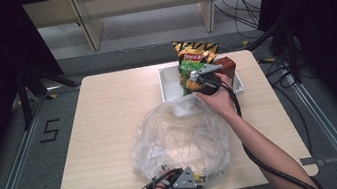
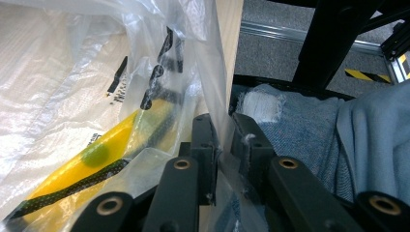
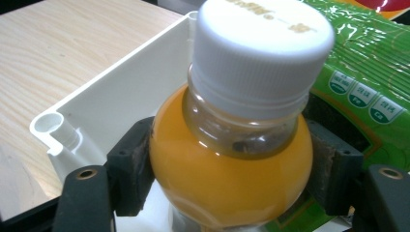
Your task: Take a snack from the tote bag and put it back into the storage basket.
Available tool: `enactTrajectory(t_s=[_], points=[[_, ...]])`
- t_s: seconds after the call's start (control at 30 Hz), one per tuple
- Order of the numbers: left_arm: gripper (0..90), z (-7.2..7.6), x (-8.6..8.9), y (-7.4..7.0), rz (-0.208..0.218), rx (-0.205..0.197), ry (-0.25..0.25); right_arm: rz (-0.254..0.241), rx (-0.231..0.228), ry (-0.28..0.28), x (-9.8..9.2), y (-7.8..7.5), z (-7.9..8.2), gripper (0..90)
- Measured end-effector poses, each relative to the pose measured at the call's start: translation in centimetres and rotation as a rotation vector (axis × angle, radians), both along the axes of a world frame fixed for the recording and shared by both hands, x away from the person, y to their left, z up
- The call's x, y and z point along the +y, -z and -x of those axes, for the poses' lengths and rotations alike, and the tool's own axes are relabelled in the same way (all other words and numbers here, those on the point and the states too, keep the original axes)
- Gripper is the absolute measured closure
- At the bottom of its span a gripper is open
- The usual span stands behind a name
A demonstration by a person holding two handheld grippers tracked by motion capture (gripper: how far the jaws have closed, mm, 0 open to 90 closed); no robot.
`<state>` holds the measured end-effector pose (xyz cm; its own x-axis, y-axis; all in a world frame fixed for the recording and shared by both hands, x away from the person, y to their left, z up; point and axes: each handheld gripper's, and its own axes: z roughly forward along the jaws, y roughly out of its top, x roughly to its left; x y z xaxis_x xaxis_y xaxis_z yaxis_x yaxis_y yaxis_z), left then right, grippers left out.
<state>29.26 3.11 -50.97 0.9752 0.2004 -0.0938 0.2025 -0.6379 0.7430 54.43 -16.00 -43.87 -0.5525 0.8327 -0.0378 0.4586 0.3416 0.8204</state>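
A bottle of orange juice with a white cap stands between my right gripper's jaws, which press on its round body from both sides. In the high view that right gripper holds the bottle over the white tray at the back right. A large clear plastic bag lies crumpled at the table's front middle. My left gripper is at its near edge, by the table's front. In the left gripper view, my left gripper is shut on the bag's film.
In the tray lean a green snack packet, a yellow-and-black crisp bag and a brown box. A yellow pack lies inside the clear bag. The tray's white wall is left of the bottle. Bare wood lies on the table's left half.
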Motion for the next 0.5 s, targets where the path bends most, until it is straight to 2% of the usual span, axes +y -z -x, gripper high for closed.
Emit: enactTrajectory(t_s=[0.03, 0.07, 0.1, 0.2, 0.27, 0.3, 0.33, 0.37, 0.43, 0.5], points=[[78.6, 0.0, 0.0, 0.0, 0.004, 0.008, 0.001, 0.014, -0.001, -0.011, 0.0, 0.0, 0.0, 30.3], [78.5, 0.1, 0.0, 0.0, 0.002, 0.007, -0.001, 0.013, -0.013, -0.011, 0.1, 0.0, 0.0, 30.2], [78.5, 0.1, 0.0, 0.0, 0.002, 0.007, 0.0, 0.002, -0.003, 0.0, 0.2, 0.0, 0.2, 30.1], [78.4, 0.0, 0.0, 0.0, 0.002, 0.007, 0.0, 0.02, -0.022, -0.015, -0.1, -0.3, 0.5, 29.9], [78.4, 0.0, 0.0, 0.0, 0.0, 0.007, 0.001, -0.001, -0.025, -0.002, 0.0, -0.7, 0.8, 29.7], [78.4, 0.0, 0.0, 0.0, -0.001, 0.007, 0.001, 0.016, -0.028, -0.018, -0.2, -1.0, 0.8, 29.5], [78.4, 0.1, -0.1, 0.0, -0.001, 0.008, 0.001, 0.005, -0.042, -0.009, -0.1, -1.1, 0.9, 29.4], [78.4, 0.1, -0.1, 0.1, 0.004, 0.009, 0.001, 0.015, -0.028, -0.017, -0.3, -1.4, 1.0, 29.4], [78.4, 0.1, -0.1, 0.0, 0.003, 0.009, -0.001, 0.003, -0.053, -0.015, -0.4, -1.5, 1.1, 29.5], [78.4, 0.1, 0.0, 0.0, 0.001, 0.006, -0.002, -0.014, -0.04, -0.01, -0.6, -1.7, 1.5, 30.5]])
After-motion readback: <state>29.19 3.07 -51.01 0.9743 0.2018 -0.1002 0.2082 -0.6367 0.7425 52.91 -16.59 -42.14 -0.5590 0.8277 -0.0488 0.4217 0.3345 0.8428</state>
